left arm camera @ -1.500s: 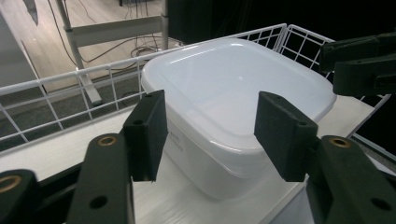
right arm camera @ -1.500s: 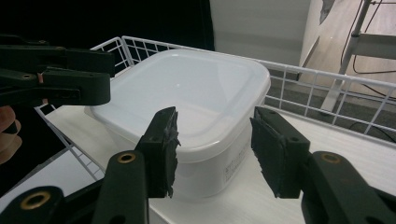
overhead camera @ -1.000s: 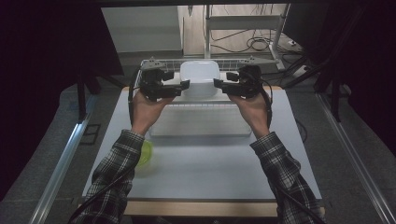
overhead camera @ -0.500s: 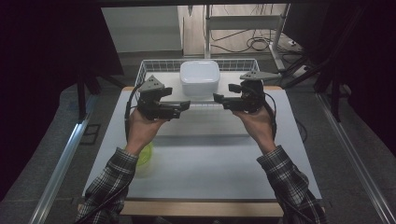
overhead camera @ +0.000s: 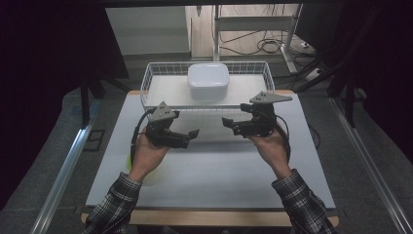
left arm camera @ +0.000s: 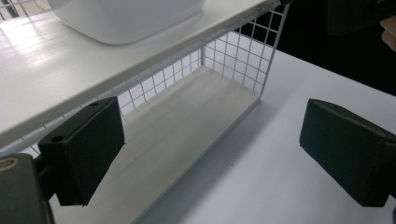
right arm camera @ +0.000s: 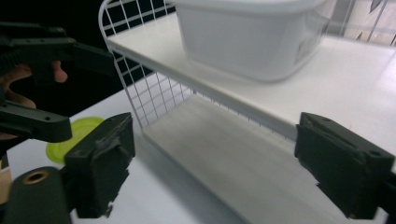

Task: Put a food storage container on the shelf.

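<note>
Both grippers empty, white container set on the rack's top shelf

The left gripper (overhead camera: 194, 133) has just been opening its jaws; they stand wide with nothing between them, and the right gripper (overhead camera: 227, 122) likewise. The white plastic container (overhead camera: 208, 81) sits on the top shelf of the white wire rack (overhead camera: 157, 87), beyond and above both pairs of jaws, well apart from them. Placing looks done; little seems left. The container stands upright, its slightly longer side along the shelf. A yellow-green lid (right arm camera: 77, 136) lies beside the left hand (overhead camera: 146, 157).
</note>
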Tool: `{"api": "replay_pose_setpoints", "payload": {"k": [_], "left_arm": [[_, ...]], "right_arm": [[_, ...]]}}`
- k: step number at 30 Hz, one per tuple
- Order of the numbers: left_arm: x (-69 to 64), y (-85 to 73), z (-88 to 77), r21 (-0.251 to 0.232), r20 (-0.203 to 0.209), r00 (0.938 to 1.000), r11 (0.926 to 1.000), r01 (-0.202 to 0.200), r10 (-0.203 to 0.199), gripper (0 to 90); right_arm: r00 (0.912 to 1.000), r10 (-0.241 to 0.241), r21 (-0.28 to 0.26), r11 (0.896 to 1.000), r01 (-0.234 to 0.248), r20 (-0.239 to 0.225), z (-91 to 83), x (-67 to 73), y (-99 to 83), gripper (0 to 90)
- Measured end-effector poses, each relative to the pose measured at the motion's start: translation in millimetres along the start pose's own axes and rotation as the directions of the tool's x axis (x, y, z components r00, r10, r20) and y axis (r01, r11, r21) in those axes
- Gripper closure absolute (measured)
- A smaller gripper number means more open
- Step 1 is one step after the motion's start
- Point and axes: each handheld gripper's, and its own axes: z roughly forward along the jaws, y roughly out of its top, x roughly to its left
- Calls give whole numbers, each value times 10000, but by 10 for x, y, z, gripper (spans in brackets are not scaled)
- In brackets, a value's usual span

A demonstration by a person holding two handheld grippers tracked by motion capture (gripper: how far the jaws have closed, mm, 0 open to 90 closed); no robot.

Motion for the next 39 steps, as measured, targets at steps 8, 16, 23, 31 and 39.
{"api": "replay_pose_setpoints", "payload": {"k": [8, 16, 23, 31, 39], "left_arm": [[-108, -206, -9, -240, 527, 9984, 9995, 207, -194, 28], [-155, -469, -13, -358, 563, 9974, 9982, 479, -459, 7], [-173, -693, -70, -201, 422, 9978, 9985, 514, -505, 9], [-248, -918, -146, -81, 363, 9982, 9988, 484, -481, 20], [-358, -1109, -162, 317, 414, 9972, 9976, 616, -629, 24]], "right_arm": [[9997, -39, 263, 9996, 46, -259, -4, 55, -242, 56], [9994, -352, 447, 9984, 354, -59, -32, 93, -465, 0], [9992, -401, 642, 9971, 406, -83, -57, 105, -616, 0], [9986, -106, 792, 9967, 148, -525, -59, 155, -864, 0], [9996, 23, 749, 9972, -1, -286, -166, 170, -1045, 11]]}}
